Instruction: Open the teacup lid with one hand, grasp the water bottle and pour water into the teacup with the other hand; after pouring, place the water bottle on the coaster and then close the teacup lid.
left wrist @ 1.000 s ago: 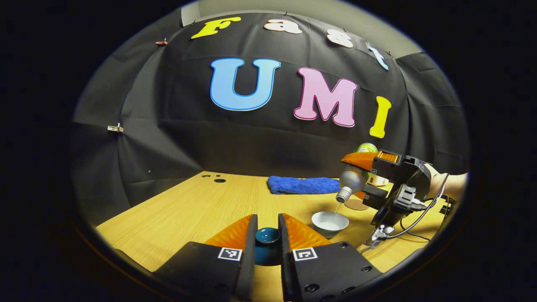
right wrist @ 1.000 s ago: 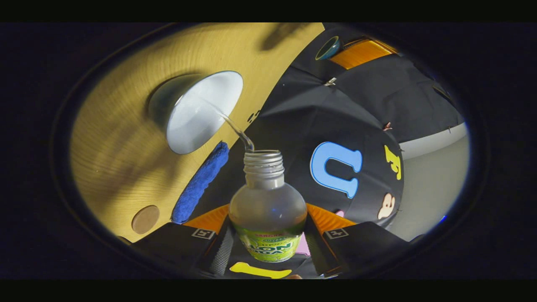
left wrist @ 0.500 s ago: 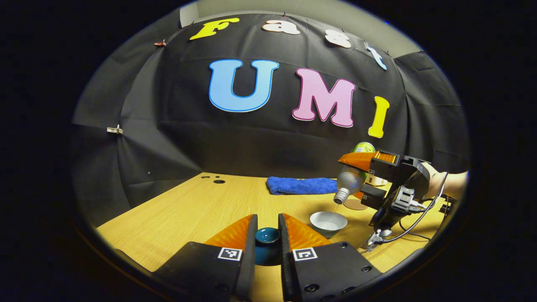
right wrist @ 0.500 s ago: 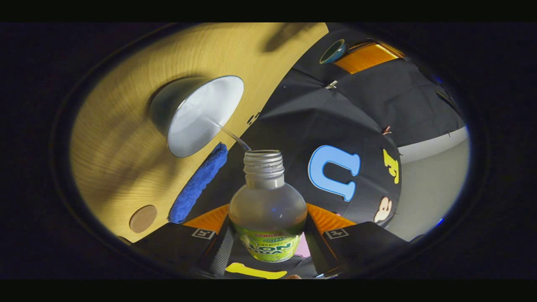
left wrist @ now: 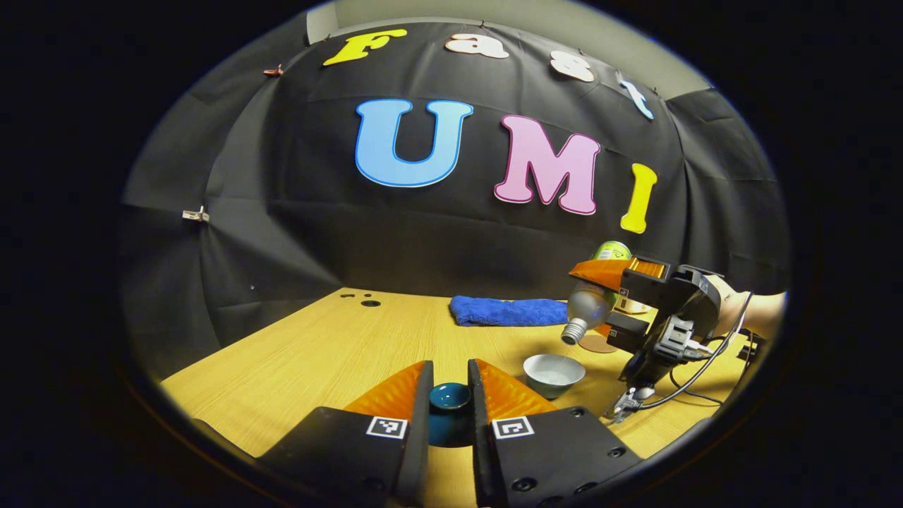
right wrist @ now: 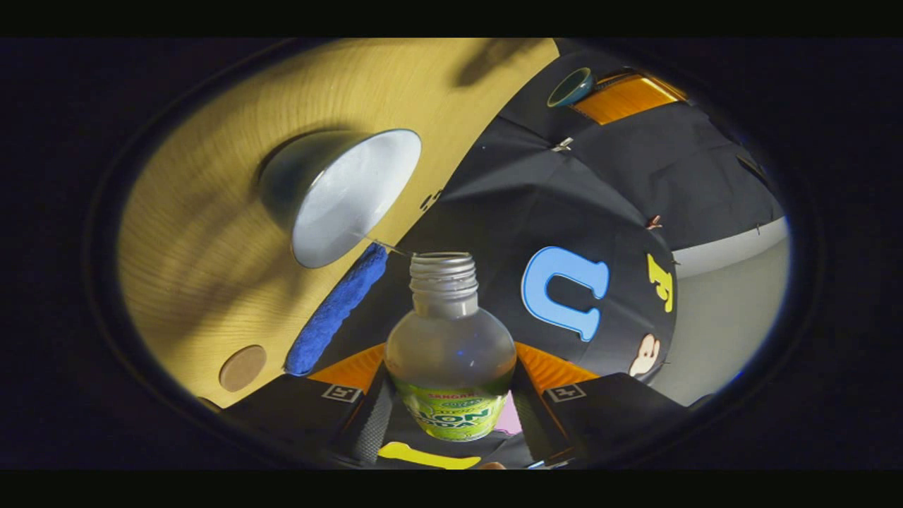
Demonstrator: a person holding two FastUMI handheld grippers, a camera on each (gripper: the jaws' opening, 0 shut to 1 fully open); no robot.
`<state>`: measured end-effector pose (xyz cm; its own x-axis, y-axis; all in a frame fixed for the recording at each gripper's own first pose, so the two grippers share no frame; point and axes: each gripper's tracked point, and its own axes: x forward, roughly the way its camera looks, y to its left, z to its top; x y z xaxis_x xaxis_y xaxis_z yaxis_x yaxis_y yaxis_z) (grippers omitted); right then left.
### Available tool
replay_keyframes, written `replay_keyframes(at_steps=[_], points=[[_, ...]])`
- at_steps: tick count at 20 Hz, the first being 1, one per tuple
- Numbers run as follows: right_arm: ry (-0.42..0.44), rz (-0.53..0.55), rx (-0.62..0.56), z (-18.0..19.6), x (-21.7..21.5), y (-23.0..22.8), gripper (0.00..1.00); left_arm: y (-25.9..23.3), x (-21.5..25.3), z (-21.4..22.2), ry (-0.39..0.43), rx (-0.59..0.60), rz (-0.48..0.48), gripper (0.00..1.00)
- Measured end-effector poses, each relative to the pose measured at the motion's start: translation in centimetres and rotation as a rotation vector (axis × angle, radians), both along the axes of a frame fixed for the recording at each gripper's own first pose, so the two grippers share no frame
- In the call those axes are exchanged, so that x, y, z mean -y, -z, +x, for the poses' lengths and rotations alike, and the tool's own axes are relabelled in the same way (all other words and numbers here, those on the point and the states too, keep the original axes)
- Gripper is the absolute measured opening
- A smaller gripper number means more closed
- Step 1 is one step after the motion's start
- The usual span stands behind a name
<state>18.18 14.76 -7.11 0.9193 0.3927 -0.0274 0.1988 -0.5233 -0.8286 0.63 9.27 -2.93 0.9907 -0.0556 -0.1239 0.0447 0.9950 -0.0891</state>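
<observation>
My left gripper is shut on the dark teal teacup lid, held low over the table in front of me. The white teacup stands open to its right with water in it. In the left gripper view my right gripper holds the water bottle tilted, mouth down, above the cup. In the right gripper view the right gripper is shut on the water bottle; a thin thread of water runs from its mouth toward the teacup. The round coaster lies beyond the cup.
A folded blue towel lies at the back of the wooden table, near the booth wall. A person's hand and cables trail behind the right gripper at the table's right edge. The coaster sits just behind the cup.
The stream from the bottle has thinned to a mere thread. The bottle's mouth has lifted slightly away from the teacup. My left gripper keeps the lid in the same place.
</observation>
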Motion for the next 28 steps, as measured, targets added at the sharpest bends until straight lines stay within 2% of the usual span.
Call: replay_keyframes(at_steps=[10, 11, 17, 20, 24, 28], points=[[-0.005, 0.001, -0.009, -0.2, 0.1, 0.3, 0.79, -0.5, -0.5, -0.3, -0.034, 0.001, 0.001, 0.30], [-0.006, 0.010, -0.010, -0.4, 0.1, 0.3, 0.81, -0.5, -0.4, -0.3, -0.035, 0.000, -0.003, 0.30], [0.037, 0.116, -0.098, -0.6, 0.9, 2.2, 0.79, -0.7, -1.1, -0.5, -0.068, -0.002, 0.020, 0.30], [0.062, 0.230, -0.165, -1.0, 1.5, 2.8, 0.79, -1.2, -1.7, -0.7, -0.089, 0.002, 0.037, 0.29], [0.140, 0.428, -0.286, -0.7, 2.8, 2.7, 0.79, -1.4, -1.8, -0.9, -0.106, 0.004, 0.058, 0.30], [0.233, 0.683, -0.408, -1.1, 4.8, 2.2, 0.80, -1.9, -1.5, -0.8, -0.116, 0.012, 0.059, 0.30]])
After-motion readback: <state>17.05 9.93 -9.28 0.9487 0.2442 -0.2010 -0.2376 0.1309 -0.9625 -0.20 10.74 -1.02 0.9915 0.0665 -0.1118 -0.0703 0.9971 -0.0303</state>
